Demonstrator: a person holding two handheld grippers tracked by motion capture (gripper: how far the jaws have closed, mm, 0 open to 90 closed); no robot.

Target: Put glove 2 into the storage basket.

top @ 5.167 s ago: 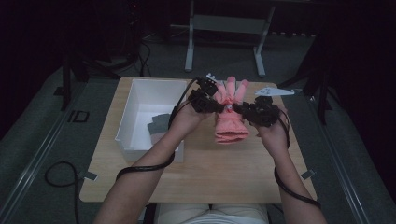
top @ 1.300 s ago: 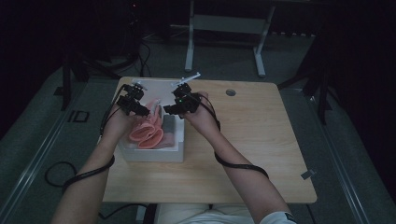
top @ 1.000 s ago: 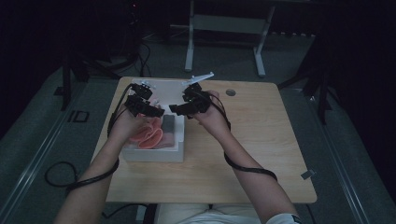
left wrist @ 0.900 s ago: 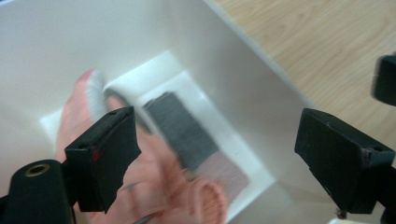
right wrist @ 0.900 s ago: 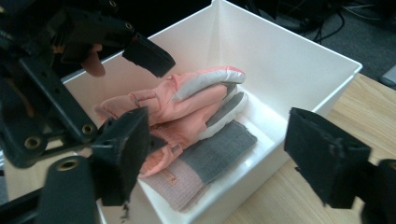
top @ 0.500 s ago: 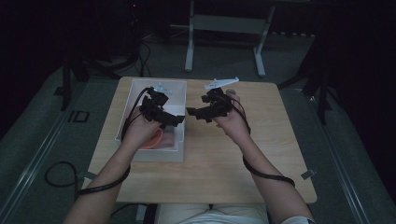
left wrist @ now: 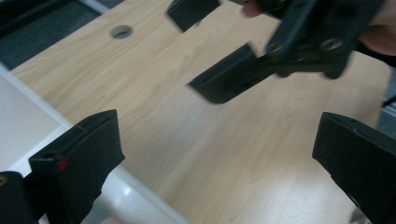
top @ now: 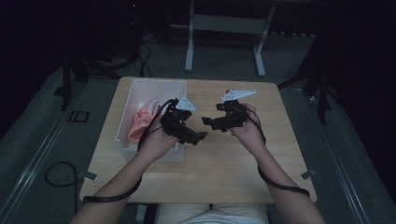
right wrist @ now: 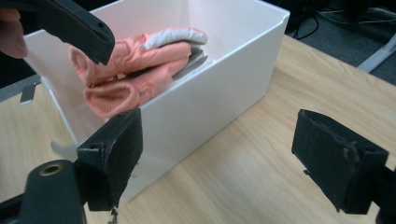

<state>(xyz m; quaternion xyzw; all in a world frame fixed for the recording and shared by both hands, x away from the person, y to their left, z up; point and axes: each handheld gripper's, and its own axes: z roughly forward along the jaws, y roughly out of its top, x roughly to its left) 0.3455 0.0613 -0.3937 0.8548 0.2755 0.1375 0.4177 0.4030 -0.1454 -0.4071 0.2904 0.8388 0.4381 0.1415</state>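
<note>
A pink-and-grey glove (top: 141,119) lies folded inside the white bin (top: 159,83) at the table's left. In the right gripper view the glove (right wrist: 135,70) rests against the bin's (right wrist: 224,88) near wall. My left gripper (top: 198,137) hovers just right of the bin over bare wood. Its jaws have just been opening and stand open with nothing between them (left wrist: 215,154). My right gripper (top: 208,122) faces it from the right, a short gap apart. It too has just been opening and is open and empty (right wrist: 219,149). The right gripper (left wrist: 261,65) also appears blurred in the left gripper view.
The light wooden table (top: 224,163) has a small round hole (left wrist: 121,31) near its far edge. A metal stand (top: 224,23) is on the floor behind the table, and a cable (top: 56,177) loops on the floor at the left.
Both hands have drawn away from the bin, moving right and toward the person over the table's middle. The glove stays in the bin, and both pairs of jaws have opened wider.
</note>
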